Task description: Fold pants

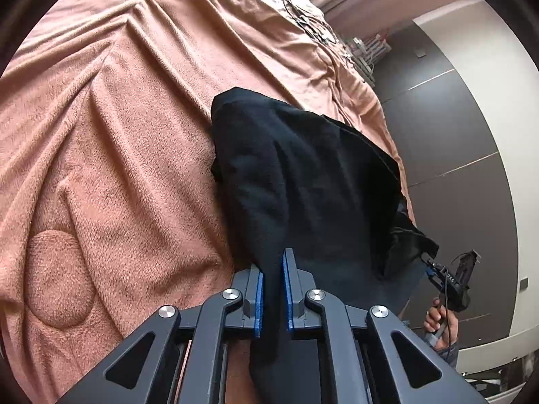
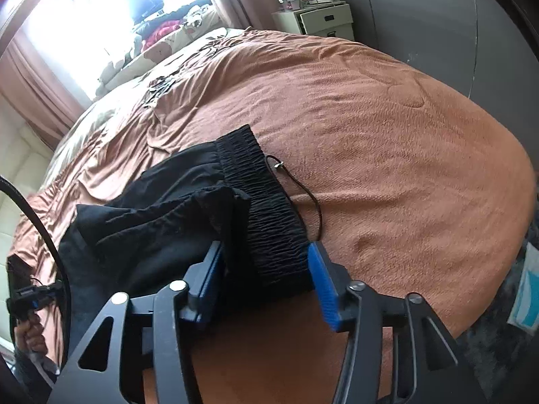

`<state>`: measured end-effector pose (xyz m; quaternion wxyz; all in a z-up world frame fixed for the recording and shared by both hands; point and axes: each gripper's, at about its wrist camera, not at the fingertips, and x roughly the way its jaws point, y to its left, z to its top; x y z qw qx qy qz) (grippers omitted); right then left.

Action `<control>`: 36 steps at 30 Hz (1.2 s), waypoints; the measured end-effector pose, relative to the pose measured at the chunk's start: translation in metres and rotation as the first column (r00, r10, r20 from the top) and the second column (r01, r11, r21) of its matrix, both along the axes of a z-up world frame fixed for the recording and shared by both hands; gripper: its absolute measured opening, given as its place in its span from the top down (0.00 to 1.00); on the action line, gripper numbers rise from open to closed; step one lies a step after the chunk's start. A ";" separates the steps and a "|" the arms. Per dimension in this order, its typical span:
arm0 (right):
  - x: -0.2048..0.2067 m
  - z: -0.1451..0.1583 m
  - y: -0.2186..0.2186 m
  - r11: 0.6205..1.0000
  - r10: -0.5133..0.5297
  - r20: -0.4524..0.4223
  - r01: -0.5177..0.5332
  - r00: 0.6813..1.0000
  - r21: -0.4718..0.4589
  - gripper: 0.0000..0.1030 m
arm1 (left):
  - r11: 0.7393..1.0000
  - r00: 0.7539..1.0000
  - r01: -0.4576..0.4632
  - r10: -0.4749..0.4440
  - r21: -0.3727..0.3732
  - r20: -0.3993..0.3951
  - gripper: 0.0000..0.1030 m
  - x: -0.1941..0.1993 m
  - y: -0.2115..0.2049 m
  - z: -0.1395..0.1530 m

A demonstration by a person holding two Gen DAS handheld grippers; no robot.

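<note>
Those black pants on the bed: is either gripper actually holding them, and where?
The left gripper pinches a fold of the black pants at their near edge. The right gripper stands open around the waistband, holding nothing.

Pants (image 1: 303, 175) far edge hidden.

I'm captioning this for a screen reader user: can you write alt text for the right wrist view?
The open right hand-held gripper straddles the elastic waistband of black pants lying on a brown blanket. A thin drawstring trails beside the waistband.
</note>
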<state>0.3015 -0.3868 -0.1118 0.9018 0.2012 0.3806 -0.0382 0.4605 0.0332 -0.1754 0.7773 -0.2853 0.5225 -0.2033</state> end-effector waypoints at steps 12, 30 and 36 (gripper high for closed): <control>0.030 -0.009 0.019 0.991 0.126 -0.059 -0.124 0.990 0.044 0.59 | 0.993 0.996 -0.094 0.093 0.078 0.015 0.95 -0.005 0.027 0.022; 0.063 -0.018 0.129 0.930 0.366 -0.080 -0.360 0.927 0.071 0.65 | 0.947 0.956 -0.294 0.290 0.126 0.049 0.95 -0.061 0.162 0.052; 0.081 -0.024 0.176 0.903 0.430 -0.099 -0.425 0.897 0.063 0.70 | 0.926 0.936 -0.353 0.349 0.131 0.056 0.95 -0.082 0.203 0.056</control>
